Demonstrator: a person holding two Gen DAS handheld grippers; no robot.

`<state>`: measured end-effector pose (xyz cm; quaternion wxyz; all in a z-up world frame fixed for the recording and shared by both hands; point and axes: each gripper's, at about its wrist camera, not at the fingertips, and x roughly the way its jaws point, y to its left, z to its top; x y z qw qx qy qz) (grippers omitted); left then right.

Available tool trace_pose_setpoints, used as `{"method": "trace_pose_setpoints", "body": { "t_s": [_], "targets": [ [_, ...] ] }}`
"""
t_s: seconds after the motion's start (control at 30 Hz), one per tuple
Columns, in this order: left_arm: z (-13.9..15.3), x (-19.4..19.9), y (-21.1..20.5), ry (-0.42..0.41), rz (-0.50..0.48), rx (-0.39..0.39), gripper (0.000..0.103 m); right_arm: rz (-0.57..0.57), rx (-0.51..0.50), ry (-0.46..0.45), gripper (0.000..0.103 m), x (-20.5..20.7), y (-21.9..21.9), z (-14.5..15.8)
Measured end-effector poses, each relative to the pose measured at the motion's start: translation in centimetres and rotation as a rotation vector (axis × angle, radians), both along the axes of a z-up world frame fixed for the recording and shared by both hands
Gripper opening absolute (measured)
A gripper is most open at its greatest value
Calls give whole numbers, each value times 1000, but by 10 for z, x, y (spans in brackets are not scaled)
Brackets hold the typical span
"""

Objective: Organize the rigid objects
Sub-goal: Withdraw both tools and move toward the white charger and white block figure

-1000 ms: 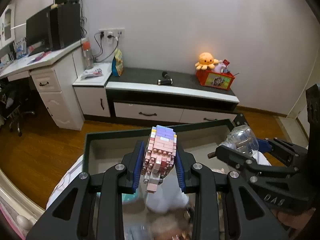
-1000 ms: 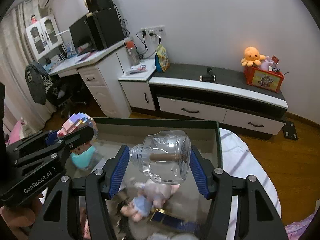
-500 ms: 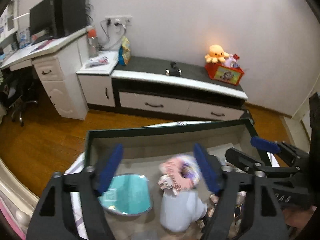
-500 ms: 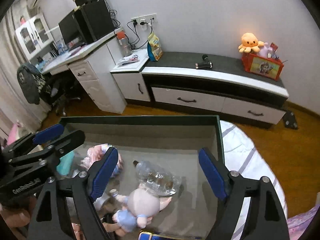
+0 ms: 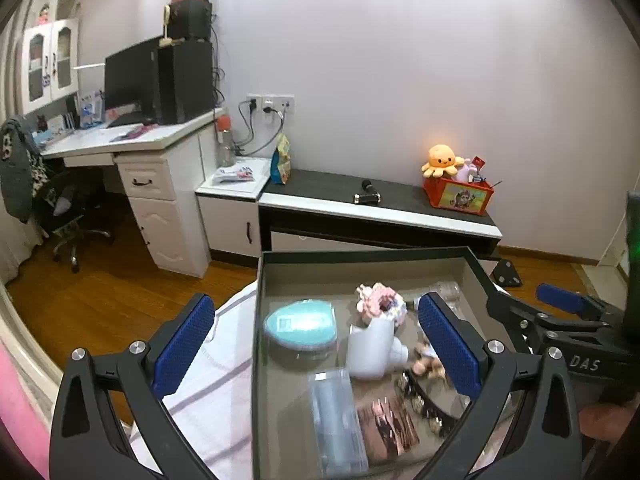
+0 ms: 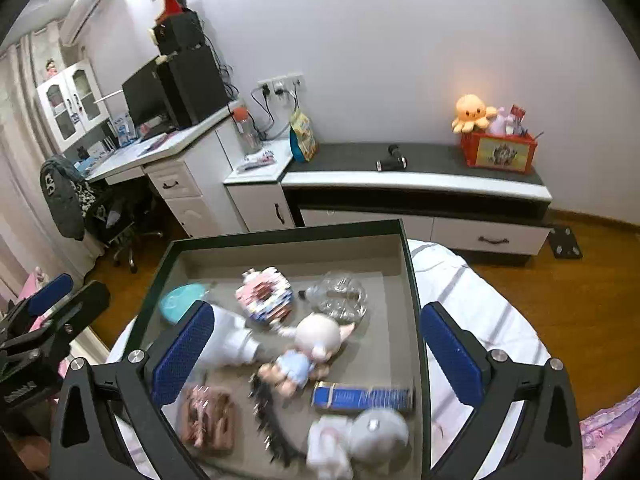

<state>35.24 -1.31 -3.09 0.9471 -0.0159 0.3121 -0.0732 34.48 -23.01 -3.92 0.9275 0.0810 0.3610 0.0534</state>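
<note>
Bedroom, tray (image 6: pixel 408 264): block figure (image 6: pixel 266 294), glass bottle (image 6: pixel 340 294) below both claws, just released, spread wide.

Left claw (image 5: pixel 316 344) and right claw (image 6: pixel 316 348) just opened; empty.

Pink block figure (image 6: pixel 265 294) beside clear bottle (image 6: pixel 340 295), in box (image 6: pixel 288 254)

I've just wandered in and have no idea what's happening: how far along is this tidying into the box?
Done: the pink brick figure and clear bottle lie in the box, beside a doll and other items. In hand: nothing; the left gripper and right gripper have just been opening and hang empty above it. Left: I can't see any loose items outside the box.
</note>
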Motion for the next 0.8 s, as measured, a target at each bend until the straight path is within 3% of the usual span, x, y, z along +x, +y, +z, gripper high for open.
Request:
{"method": "trace_pose_setpoints", "body": {
  "t_s": [0.43, 0.8],
  "targets": [
    [28, -108, 14, -67, 25, -5, 103, -10, -36, -131, 103, -119, 8, 46],
    [26, -181, 16, -76, 38, -7, 103, -34, -58, -164, 103, -201, 6, 42]
  ]
}}
